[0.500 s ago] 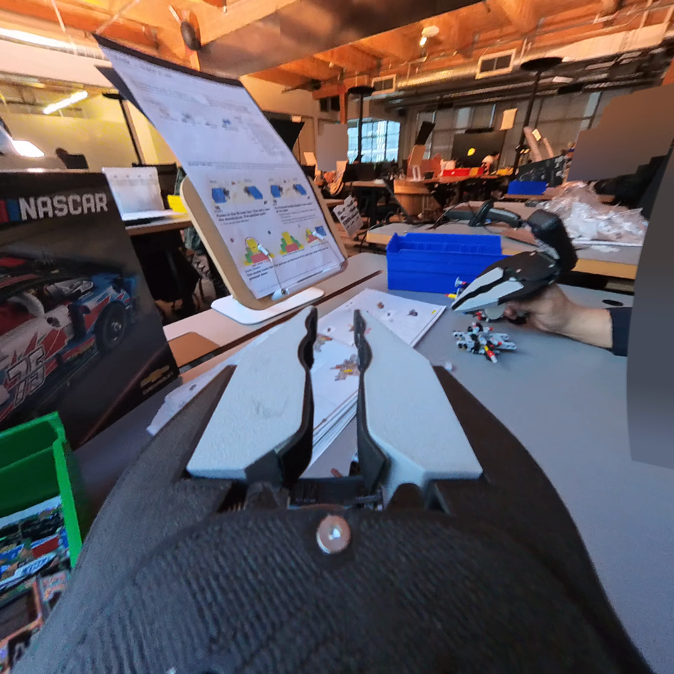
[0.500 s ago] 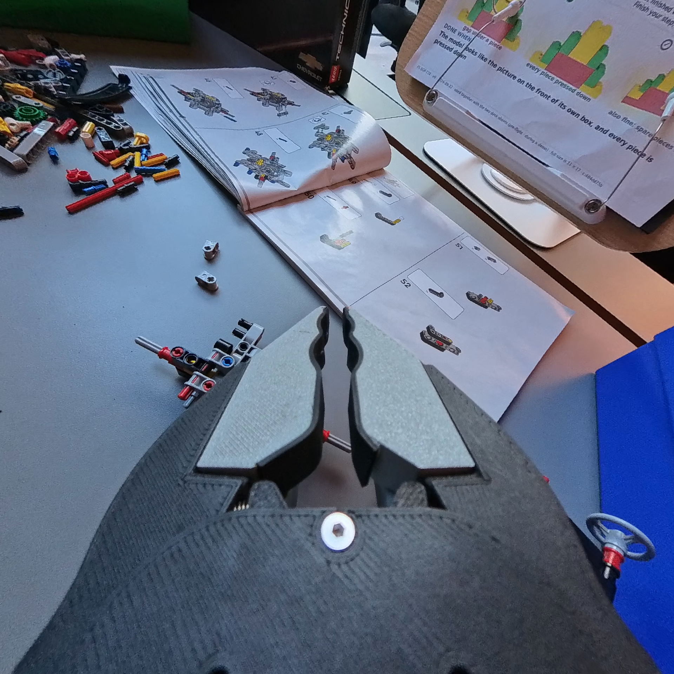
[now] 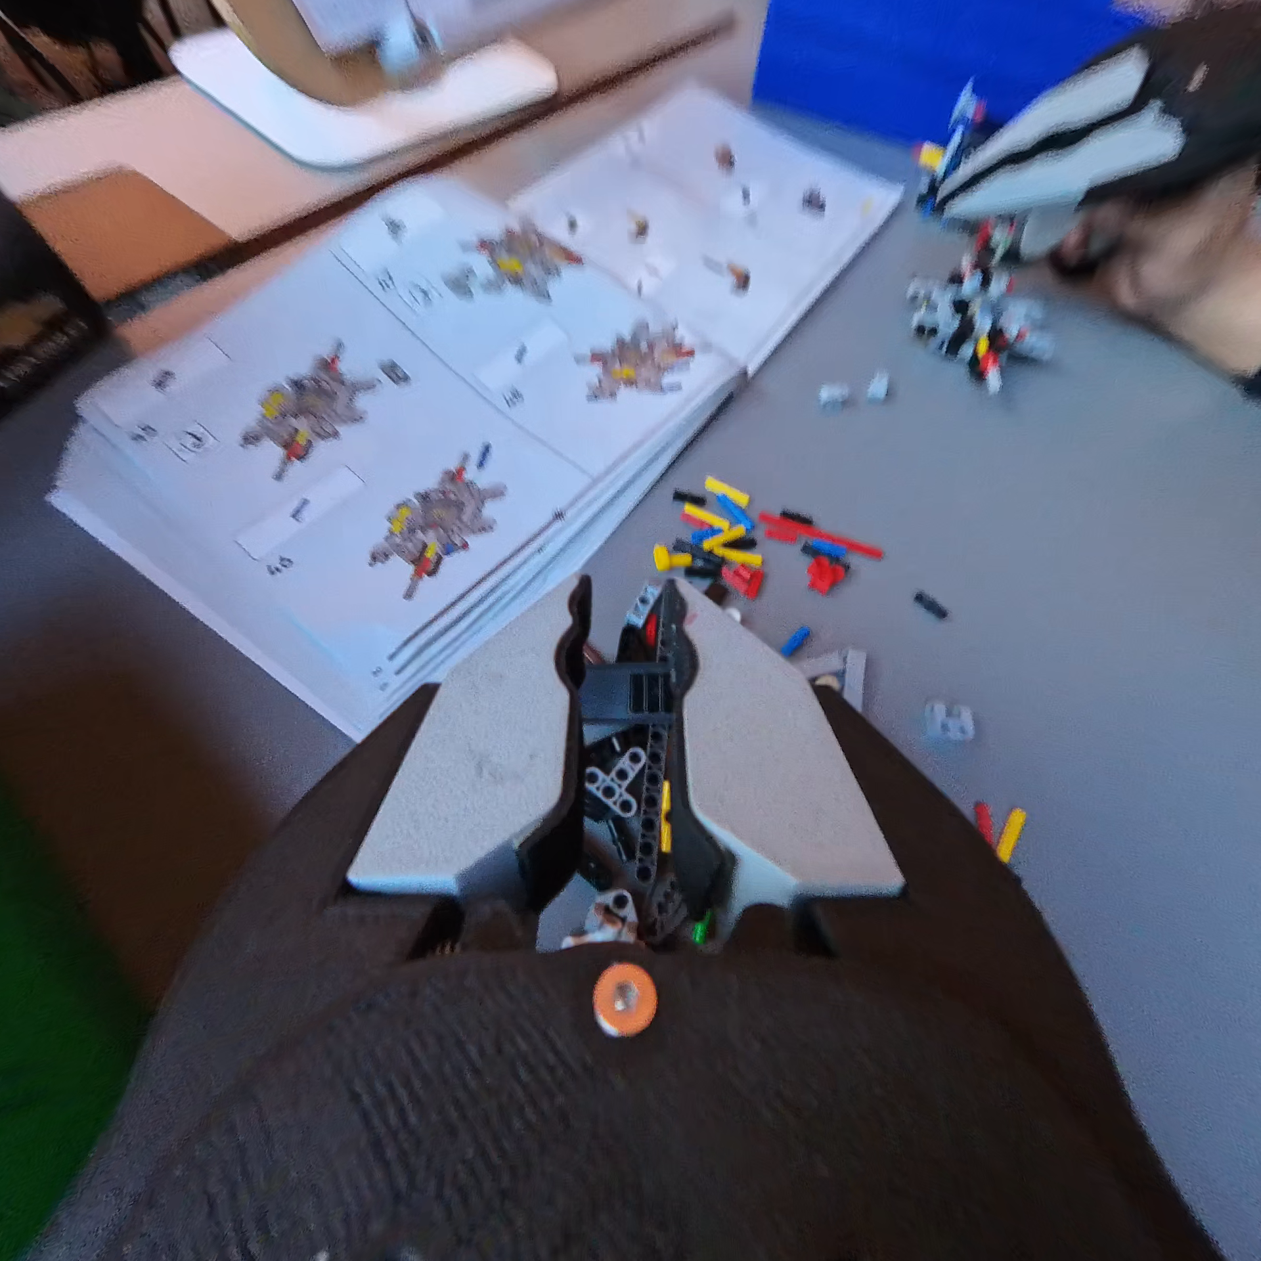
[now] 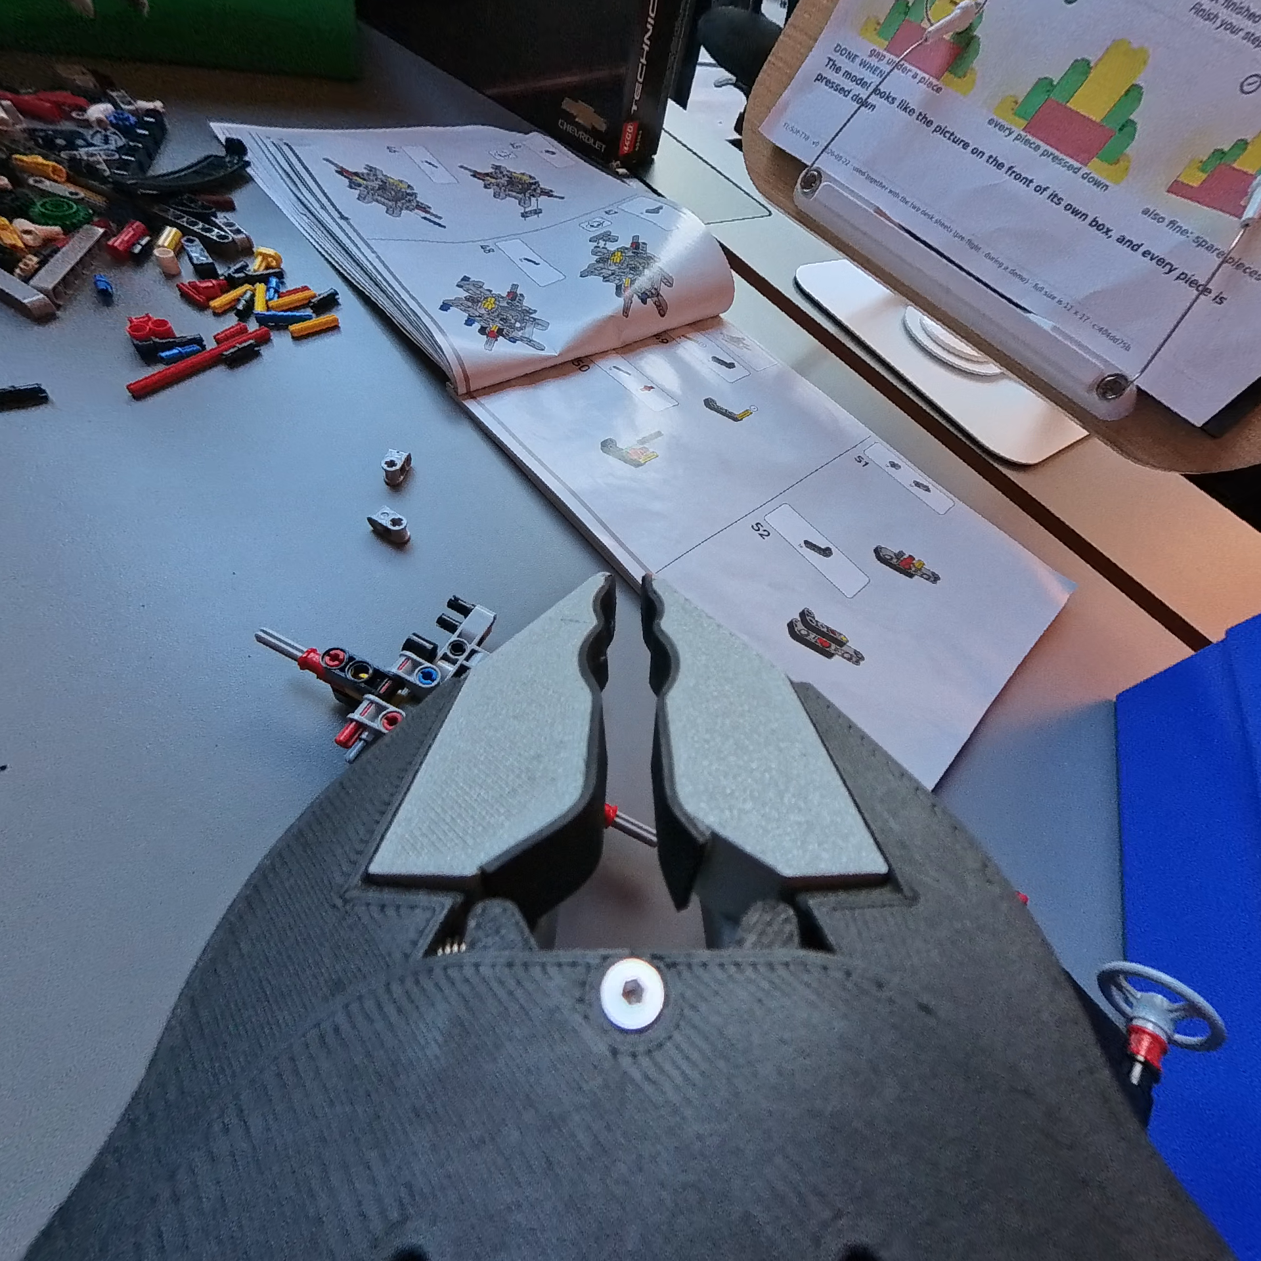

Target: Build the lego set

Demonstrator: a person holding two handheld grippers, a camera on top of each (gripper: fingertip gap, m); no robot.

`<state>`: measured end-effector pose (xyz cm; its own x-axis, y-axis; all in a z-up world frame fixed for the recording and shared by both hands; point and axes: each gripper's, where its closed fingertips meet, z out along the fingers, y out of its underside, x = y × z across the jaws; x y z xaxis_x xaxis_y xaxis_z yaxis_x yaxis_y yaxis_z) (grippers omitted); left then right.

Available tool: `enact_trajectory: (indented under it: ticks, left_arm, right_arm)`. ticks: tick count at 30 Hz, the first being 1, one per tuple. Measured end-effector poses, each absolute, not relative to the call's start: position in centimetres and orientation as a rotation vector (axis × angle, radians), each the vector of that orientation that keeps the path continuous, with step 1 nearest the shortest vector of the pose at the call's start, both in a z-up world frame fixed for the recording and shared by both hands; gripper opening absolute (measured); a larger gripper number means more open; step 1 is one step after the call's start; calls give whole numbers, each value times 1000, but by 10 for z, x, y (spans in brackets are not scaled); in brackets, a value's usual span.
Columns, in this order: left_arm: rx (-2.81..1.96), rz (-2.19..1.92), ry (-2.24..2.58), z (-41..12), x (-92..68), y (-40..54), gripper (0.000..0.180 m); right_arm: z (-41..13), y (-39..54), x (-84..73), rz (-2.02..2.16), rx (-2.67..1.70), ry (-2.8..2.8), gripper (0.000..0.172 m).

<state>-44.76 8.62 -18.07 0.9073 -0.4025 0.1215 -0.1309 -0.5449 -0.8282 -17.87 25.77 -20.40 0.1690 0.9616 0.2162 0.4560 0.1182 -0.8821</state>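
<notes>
My left gripper is open and tilted down over a heap of black and grey building-set beams, which show through the gap between its fingers. Loose red, yellow and blue pins lie just beyond its tips. The view is blurred. My right gripper is shut to a thin slit, with nothing between its tips. It hovers over a small grey, black and red assembly on the grey table, and a thin axle of it shows below the fingers. The right gripper and the assembly also show in the left wrist view.
An open instruction booklet lies mid-table. Two small grey connectors lie near it. A blue bin with a grey steering-wheel part beside it stands at right. A dark box, a sheet on a stand and a green bin stand at the back. One gripper's finger ends stand about 35 centimetres off the other's.
My left gripper has swung down fast from facing the room to pointing at the heap of parts, its jaws slightly wider. The right gripper has barely moved and stays shut.
</notes>
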Motion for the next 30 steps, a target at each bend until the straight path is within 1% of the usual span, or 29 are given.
enact_trajectory:
  ticks: [3, 8, 17, 30]
  left_arm:
    - [-2232, -293, 481, -202, -442, 84, 16]
    - [-2285, -306, 468, -219, -437, 89, 15]
    - [-2436, -170, 491, -248, -451, 84, 15]
    - [-2472, -135, 459, -251, -461, 81, 15]
  right_arm:
    - [-204, 258, -179, 668, -1487, -1435, 4]
    - [-204, 257, -179, 668, -1486, -1437, 4]
    - [-204, 257, -179, 669, -1486, -1438, 4]
    - [-205, 257, -179, 667, -1489, -1441, 3]
